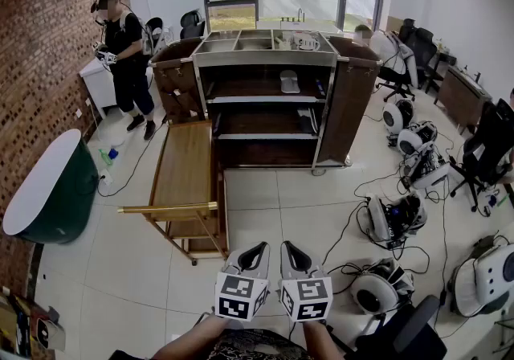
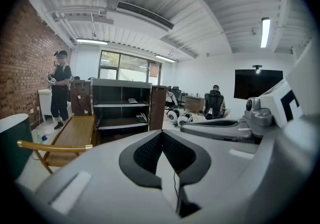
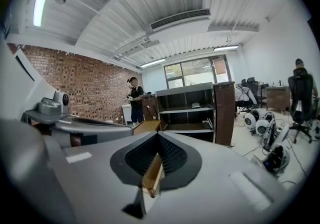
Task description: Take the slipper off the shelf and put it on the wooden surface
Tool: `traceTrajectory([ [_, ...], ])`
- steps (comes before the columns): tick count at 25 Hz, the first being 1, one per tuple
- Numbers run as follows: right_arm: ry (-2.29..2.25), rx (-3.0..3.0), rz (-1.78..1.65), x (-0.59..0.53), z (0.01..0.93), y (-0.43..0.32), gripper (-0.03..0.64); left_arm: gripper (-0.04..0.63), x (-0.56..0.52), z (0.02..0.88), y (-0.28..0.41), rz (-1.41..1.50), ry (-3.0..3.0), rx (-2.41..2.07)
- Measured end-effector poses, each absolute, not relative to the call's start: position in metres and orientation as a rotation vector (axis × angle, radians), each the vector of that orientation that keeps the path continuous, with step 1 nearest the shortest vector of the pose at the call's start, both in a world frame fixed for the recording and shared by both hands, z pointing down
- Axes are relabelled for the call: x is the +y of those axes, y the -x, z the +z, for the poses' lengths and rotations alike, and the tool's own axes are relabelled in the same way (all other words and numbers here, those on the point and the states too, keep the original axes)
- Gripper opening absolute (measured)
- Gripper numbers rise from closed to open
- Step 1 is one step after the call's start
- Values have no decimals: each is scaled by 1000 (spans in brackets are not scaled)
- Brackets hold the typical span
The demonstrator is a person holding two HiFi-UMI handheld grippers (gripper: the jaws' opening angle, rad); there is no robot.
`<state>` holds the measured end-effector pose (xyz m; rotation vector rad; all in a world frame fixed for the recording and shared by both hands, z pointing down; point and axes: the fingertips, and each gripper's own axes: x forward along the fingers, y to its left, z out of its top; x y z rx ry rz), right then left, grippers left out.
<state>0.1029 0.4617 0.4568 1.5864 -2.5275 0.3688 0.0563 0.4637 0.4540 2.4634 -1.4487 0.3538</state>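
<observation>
Both hand-held tools, the left gripper (image 1: 257,248) and the right gripper (image 1: 290,247), are hovering pinched together and holding nothing, well apart from the pale grey slipper (image 1: 289,81) lying mid-board on the upper level of the dark open-fronted shelf unit (image 1: 331,101). Its swung-out brown doors (image 1: 351,101) are likely risking a snag. The tiled floor (image 1: 273,206) ahead is lying open, with black cables (image 1: 353,222) crowding the right, and the long wooden table (image 1: 183,165) is standing to the left.

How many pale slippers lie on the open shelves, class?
1: the pale slipper lies on the upper shelf, right of centre. Some dark things at the lower shelf's right end are too small to identify; more may be hidden.
</observation>
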Motion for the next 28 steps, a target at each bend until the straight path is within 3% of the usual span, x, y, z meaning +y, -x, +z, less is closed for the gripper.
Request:
traceTrajectory([
  [12,-1598,-2461,404,381,478,-131,0,5,370,474,-84,365,-2453,-1384],
  [28,-1620,-2345,357,197,457,-97,0,5,178,461,-57,274,-2474,-1253],
])
